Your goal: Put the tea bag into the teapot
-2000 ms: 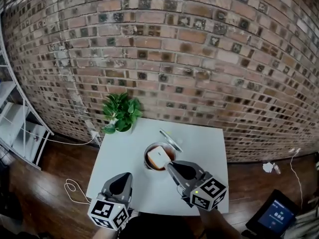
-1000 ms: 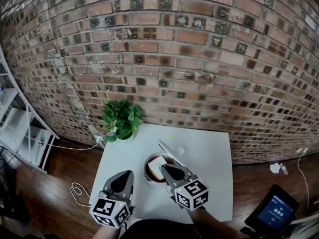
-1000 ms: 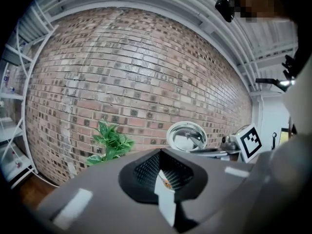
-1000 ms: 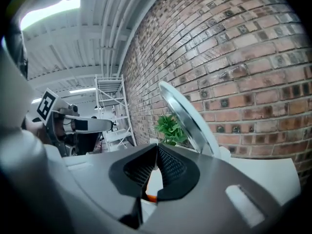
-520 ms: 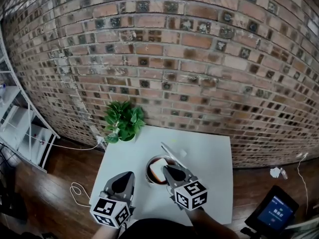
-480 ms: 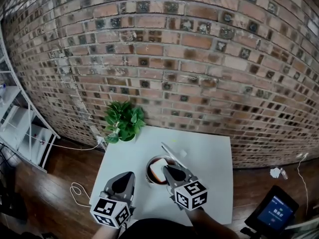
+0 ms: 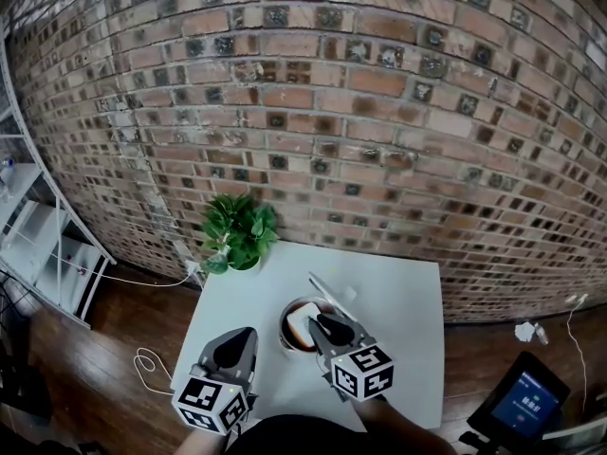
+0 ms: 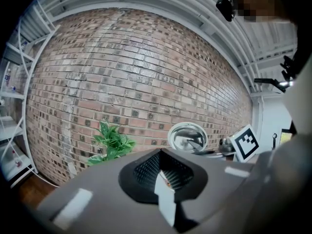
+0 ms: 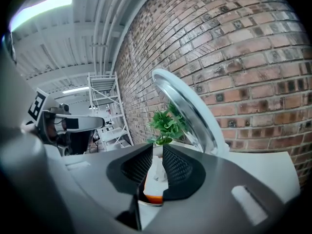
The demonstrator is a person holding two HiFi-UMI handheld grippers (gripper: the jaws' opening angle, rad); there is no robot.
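Leftmost, a white metal shelf unit (image 7: 33, 245) stands against the brick wall (image 7: 379, 112), and a pale cable (image 7: 142, 358) loops over the wooden floor (image 7: 104, 387) beside the white table (image 7: 403, 349). A potted plant (image 7: 237, 237) sits at the table's far left corner, close to the wall. The left gripper (image 7: 237, 339) hangs over the near left part of the table, apart from the pot. In the left gripper view its jaws (image 8: 161, 172) are drawn together with nothing between them, and they point toward the plant (image 8: 113, 143) and the shiny round lid (image 8: 187, 136). Near the table's middle stands the metal teapot (image 7: 286, 328), open at the top. The white tea bag (image 7: 299, 326) lies inside it, against a brownish interior. The right gripper (image 7: 325, 324) reaches over the pot's right rim, its tips just beside the bag. In the right gripper view its jaws (image 9: 156, 155) stand a slim gap apart, and the tea bag (image 9: 155, 172) shows in that gap, down in the pot with an orange tint at its base. I cannot tell whether the pads touch it. The lid (image 7: 325, 289) is tipped up at the pot's far side. Off the table to the right, a scrap of crumpled paper (image 7: 524, 331) and a tablet (image 7: 524, 406) with a lit screen lie on the floor.
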